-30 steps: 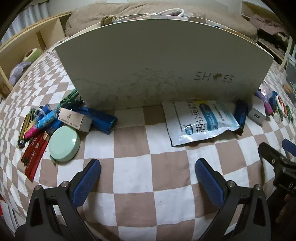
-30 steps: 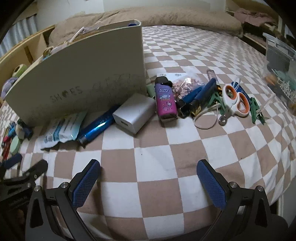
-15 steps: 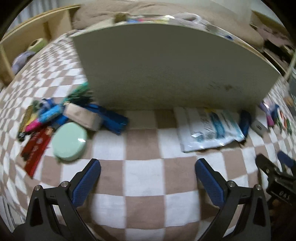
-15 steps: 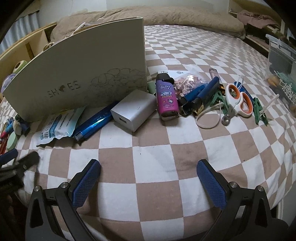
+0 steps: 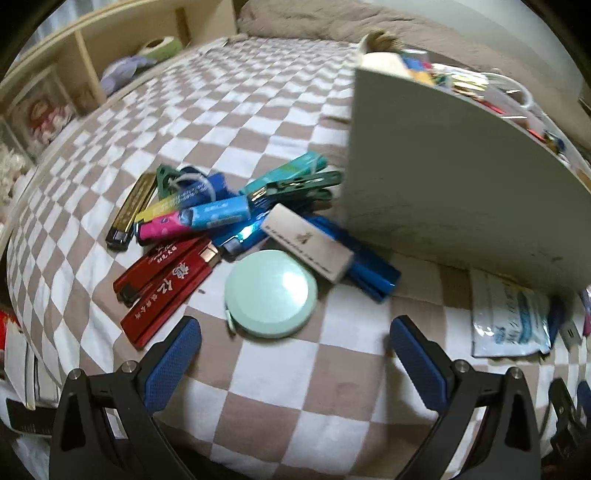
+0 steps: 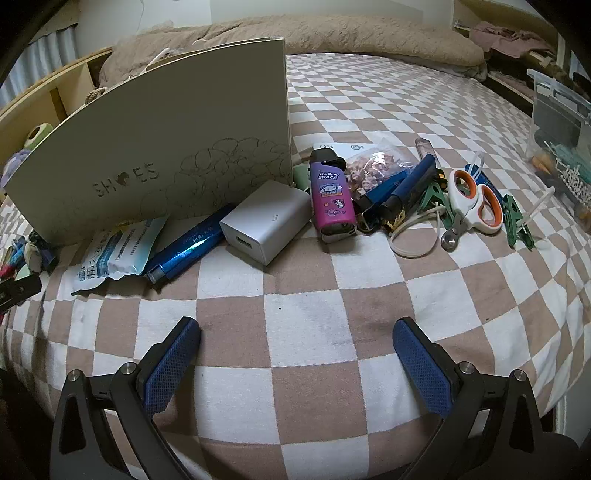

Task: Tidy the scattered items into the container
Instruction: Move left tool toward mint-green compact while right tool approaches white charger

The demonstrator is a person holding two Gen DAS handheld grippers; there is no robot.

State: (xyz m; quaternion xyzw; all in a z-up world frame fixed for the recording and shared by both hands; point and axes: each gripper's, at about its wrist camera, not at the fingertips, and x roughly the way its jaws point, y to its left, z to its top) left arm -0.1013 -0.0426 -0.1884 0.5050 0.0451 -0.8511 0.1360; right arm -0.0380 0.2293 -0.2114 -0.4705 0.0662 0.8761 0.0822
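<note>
A pale shoe box (image 5: 436, 184) (image 6: 166, 147) stands on the checked bed, with several small things inside it. My left gripper (image 5: 295, 350) is open just short of a mint round case (image 5: 271, 293), beside red flat boxes (image 5: 162, 280), a beige box (image 5: 308, 242) and a pile of pens and clips. In the right wrist view my right gripper (image 6: 295, 350) is open over bare cover, short of a white charger (image 6: 266, 221), a blue pen (image 6: 188, 247), a purple device (image 6: 330, 195), a foil packet (image 6: 114, 254) and white-orange scissors (image 6: 476, 203).
Wooden shelves (image 5: 74, 74) run along the bed's left side. A brown quilt (image 6: 332, 33) lies at the head of the bed. A clear plastic bin (image 6: 561, 122) sits at the right. The bed's front edge (image 6: 295, 450) drops off near both grippers.
The left gripper has swung left, from facing the box's long side to the pile by its left corner. The right gripper has edged slightly closer to the charger.
</note>
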